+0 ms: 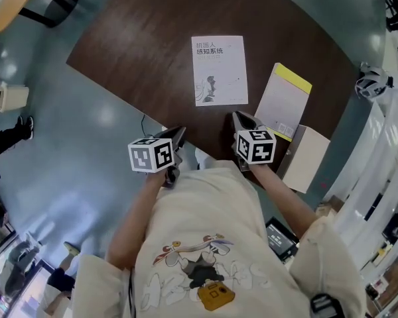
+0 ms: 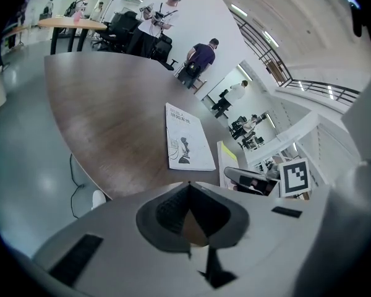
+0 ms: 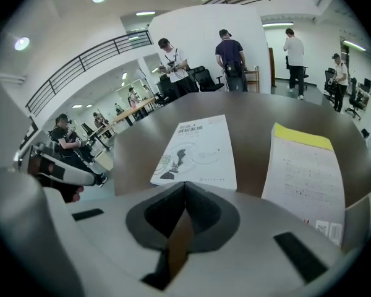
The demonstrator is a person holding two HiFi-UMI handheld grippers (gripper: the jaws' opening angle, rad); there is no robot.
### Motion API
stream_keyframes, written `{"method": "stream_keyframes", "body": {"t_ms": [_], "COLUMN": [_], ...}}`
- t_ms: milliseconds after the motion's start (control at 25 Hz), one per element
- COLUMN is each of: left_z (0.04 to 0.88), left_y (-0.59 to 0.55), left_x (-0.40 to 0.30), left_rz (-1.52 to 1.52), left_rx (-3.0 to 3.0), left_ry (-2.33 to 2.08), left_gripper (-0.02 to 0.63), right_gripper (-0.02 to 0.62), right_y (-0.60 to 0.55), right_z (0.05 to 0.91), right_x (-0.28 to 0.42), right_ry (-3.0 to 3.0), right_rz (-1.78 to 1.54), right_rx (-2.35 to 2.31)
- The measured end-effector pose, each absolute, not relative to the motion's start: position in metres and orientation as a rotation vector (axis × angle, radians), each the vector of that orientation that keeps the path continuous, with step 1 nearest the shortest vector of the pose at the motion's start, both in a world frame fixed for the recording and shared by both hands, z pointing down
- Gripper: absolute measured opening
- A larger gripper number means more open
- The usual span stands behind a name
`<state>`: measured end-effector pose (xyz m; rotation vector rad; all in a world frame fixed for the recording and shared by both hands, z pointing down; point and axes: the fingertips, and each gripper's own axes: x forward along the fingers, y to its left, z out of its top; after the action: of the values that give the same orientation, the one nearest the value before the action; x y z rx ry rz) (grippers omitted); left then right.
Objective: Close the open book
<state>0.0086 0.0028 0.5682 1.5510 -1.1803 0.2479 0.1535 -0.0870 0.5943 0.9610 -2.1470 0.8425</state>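
Observation:
A white book (image 1: 219, 69) lies closed and flat on the dark brown table (image 1: 132, 52), cover up; it also shows in the left gripper view as the white book (image 2: 187, 139) and in the right gripper view as the white book (image 3: 200, 151). My left gripper (image 1: 180, 132) hovers near the table's front edge, left of the book, jaws shut and empty. My right gripper (image 1: 240, 120) sits just below the book's lower right corner, also shut with nothing between its jaws. Neither gripper touches the book.
A pad with a yellow strip (image 1: 284, 101) lies right of the book, the same pad (image 3: 306, 171) in the right gripper view. A pale board (image 1: 307, 158) overhangs the table's right edge. White equipment (image 1: 385, 144) stands at right. People stand beyond the table (image 2: 162, 14).

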Motion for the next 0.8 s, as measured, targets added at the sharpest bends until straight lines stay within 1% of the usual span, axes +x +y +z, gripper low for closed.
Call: {"method": "stream_keyframes", "body": {"t_ms": [240,440,600,800], "left_z": [0.539,0.506,0.489,0.488], "left_y": [-0.003,-0.008,-0.004,0.003], "left_x": [0.008,0.001,0.006,0.023], "left_rz": [0.245,0.234,0.279,0.292], "left_rx": [1.606,1.654,1.711,1.735], "left_ry": [-1.265,-1.371,-1.453,-1.451], "left_gripper": [0.006,0.006,0.006,0.006], "right_gripper": [0.005,0.005,0.005,0.005], "right_y": [-0.080,-0.075,-0.064,-0.053], "right_z": [0.540,0.512,0.507,0.507], "right_x": [0.131,0.111,0.106,0.108], "right_ry": [-2.273,-2.333,-2.355,-2.361], "right_rz": [0.719,0.757,0.735,0.739], "right_rx": [0.910,0.886,0.855,0.840]}}
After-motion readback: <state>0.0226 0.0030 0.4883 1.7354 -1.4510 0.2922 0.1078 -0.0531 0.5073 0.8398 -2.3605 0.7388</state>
